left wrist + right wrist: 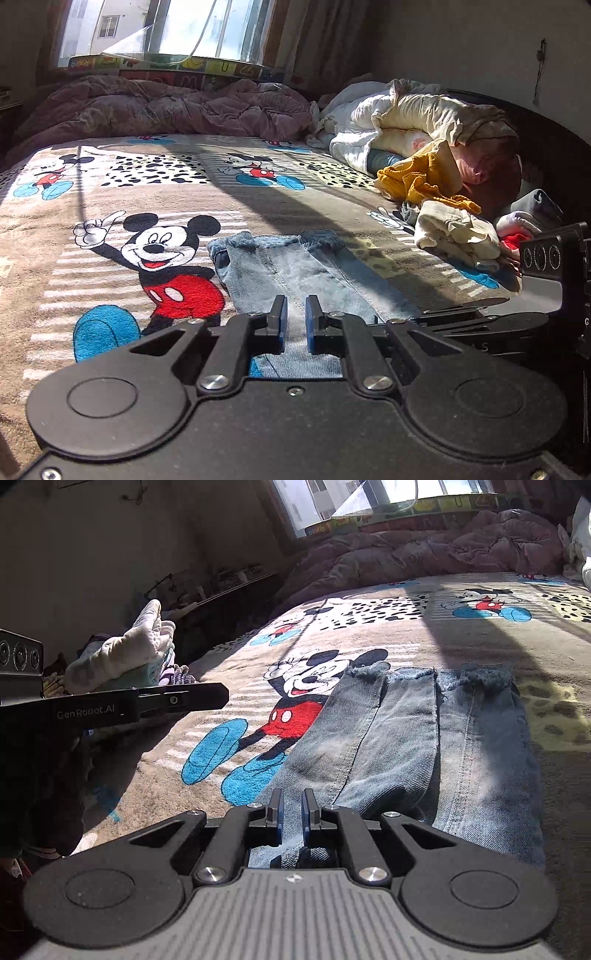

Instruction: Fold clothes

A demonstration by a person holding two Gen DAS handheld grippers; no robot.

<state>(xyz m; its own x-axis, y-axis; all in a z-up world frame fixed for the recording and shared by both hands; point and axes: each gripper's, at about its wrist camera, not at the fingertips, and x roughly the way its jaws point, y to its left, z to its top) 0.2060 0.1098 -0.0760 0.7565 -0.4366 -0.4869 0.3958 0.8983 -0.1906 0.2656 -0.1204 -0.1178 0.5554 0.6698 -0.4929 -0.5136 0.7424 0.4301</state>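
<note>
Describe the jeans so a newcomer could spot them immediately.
Start at the cartoon-mouse blanket covering the bed. Beside its biggest mouse figure lie the jeans, flat, legs pointing toward the window. They are the only faded blue denim with frayed cuffs; the other clothes sit crumpled in a pile.

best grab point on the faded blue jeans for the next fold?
Probably the frayed hems at the far end of the faded blue denim jeans, one leg per gripper, coming from above. The jeans lie flat, legs side by side, pointing away on the cartoon-mouse blanket. Left gripper and right gripper are narrowly open over the near end.
</note>
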